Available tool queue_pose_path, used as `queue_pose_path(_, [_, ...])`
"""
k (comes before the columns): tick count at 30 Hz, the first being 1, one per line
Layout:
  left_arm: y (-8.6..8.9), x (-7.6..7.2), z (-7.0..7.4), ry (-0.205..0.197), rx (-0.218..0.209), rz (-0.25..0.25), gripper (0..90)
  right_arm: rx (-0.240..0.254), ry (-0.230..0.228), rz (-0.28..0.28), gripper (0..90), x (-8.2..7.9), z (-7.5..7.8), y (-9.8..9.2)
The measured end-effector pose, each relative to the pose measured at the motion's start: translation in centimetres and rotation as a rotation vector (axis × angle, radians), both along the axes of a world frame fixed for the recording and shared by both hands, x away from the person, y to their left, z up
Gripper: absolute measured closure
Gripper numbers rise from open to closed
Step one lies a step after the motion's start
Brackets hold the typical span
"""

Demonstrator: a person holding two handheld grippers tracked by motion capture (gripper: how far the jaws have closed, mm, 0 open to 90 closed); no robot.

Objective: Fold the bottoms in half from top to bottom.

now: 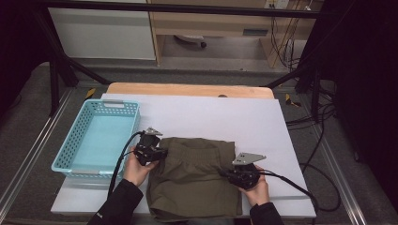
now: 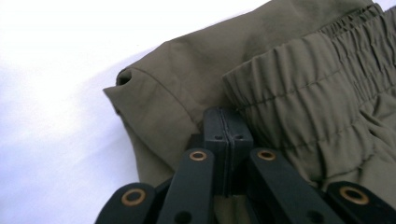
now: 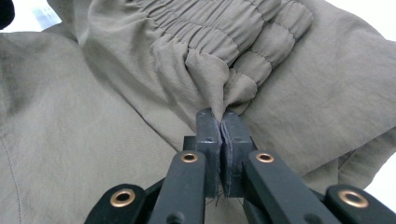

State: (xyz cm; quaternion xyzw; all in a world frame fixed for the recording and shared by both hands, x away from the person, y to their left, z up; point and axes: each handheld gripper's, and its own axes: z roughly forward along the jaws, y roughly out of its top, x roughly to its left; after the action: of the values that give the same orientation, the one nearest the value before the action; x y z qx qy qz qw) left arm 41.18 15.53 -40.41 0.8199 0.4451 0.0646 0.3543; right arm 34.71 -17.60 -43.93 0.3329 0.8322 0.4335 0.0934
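We have the olive shorts [image 1: 195,180] lying folded near the front edge of the white table [image 1: 263,117], just right of the turquoise perforated basket [image 1: 96,140]. Our left gripper [image 2: 227,128] is clenched at the folded hem corner; whether cloth sits between its pads we cannot tell. Our right gripper [image 3: 220,123] pinches a tuck of fabric at the elastic waistband [image 3: 224,32]. We judge the garment light, limp and somewhat slick: thin woven cloth with a matte sheen, a puckered gathered waistband and stitched hems. It will sag and unfold when lifted, so the thicker waistband and seams give the surest hold.
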Motion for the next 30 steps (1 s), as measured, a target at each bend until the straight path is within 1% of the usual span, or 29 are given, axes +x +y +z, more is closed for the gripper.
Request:
queue_pose_path(2, [0.0, 0.2, -0.1, 0.012, -0.019, -0.009, 89.1, -0.001, -0.002, 0.0, 87.9, 0.0, 0.0, 0.0])
queue_pose_path(3, [-0.1, 0.2, -0.2, 0.013, -0.019, -0.013, 89.1, 0.0, -0.001, 0.0, 87.9, 0.0, 0.0, 0.0])
queue_pose_path(6, [-0.2, -0.1, -0.2, 0.007, -0.018, -0.033, 89.0, 0.003, -0.003, 0.001, 87.9, 0.0, 0.0, 0.0])
queue_pose_path(9, [-0.3, -0.7, -0.1, -0.002, -0.027, -0.058, 89.0, 0.005, -0.001, 0.001, 87.7, -0.1, 0.0, 0.0])
queue_pose_path(10, [-0.3, -1.0, 0.0, -0.003, -0.02, -0.066, 89.0, 0.005, -0.001, 0.001, 87.6, -0.1, 0.0, 0.0])
queue_pose_path(15, [-0.6, -2.2, 0.2, -0.028, -0.015, -0.087, 89.1, 0.003, 0.0, 0.006, 87.4, -0.1, 0.0, 0.0])
queue_pose_path(16, [-0.5, -2.4, 0.3, -0.034, -0.008, -0.092, 89.1, 0.002, -0.003, 0.007, 87.3, -0.1, 0.0, 0.0])
queue_pose_path(18, [-0.6, -2.7, 0.4, -0.032, -0.008, -0.099, 89.1, 0.002, -0.001, 0.008, 87.2, -0.2, 0.0, 0.0])
queue_pose_path(24, [-0.7, -3.7, 0.4, -0.046, -0.007, -0.113, 89.0, 0.0, -0.004, 0.01, 85.5, -0.3, 0.0, -0.1])
queue_pose_path(30, [-0.8, -4.8, 0.7, -0.058, -0.004, -0.139, 89.1, 0.005, -0.01, 0.013, 80.8, -0.5, 0.1, -0.1])
